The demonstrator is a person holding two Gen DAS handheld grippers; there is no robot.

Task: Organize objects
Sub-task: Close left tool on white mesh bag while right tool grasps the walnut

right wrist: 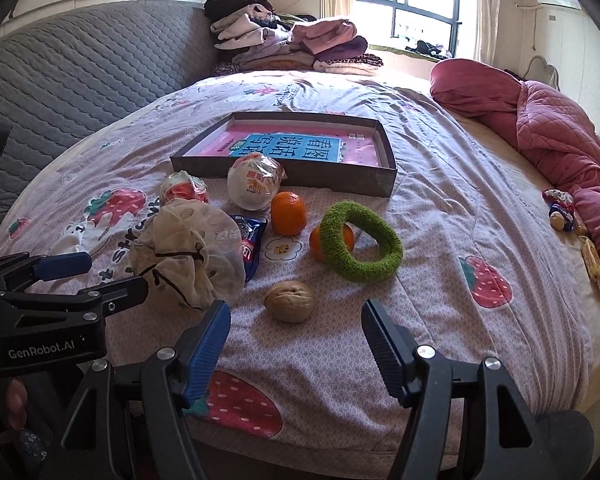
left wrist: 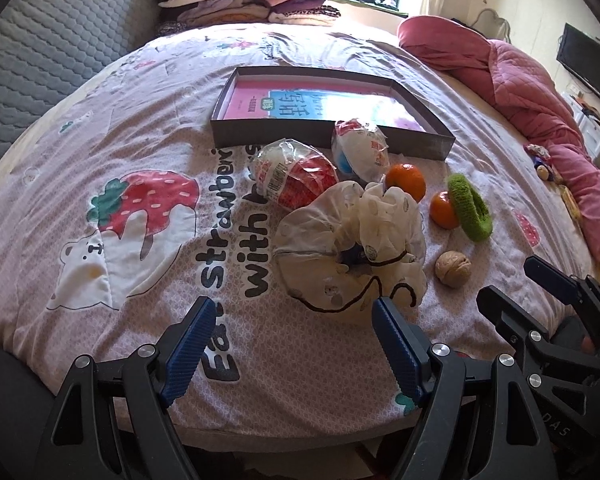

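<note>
A shallow grey box [left wrist: 328, 130] [right wrist: 288, 174] with a pink and blue book in it lies on the bed. In front of it lie two wrapped buns [left wrist: 296, 178] [right wrist: 254, 188], a white scrunchie [left wrist: 352, 248] [right wrist: 188, 256], two oranges [left wrist: 406, 180] [right wrist: 288, 212], a green knitted ring [left wrist: 470, 208] [right wrist: 360, 240], a walnut [left wrist: 453, 268] [right wrist: 290, 301] and a blue snack packet [right wrist: 252, 240]. My left gripper [left wrist: 296, 320] is open, just short of the scrunchie. My right gripper [right wrist: 296, 322] is open, just short of the walnut; it also shows in the left wrist view [left wrist: 512, 280].
The bed has a pink strawberry-print cover [left wrist: 120, 220]. A grey quilted headboard [right wrist: 80, 80] stands at the left. Folded clothes [right wrist: 292, 44] are stacked at the back. A rumpled red quilt [right wrist: 560, 140] lies along the right side, with small items [right wrist: 560, 212] beside it.
</note>
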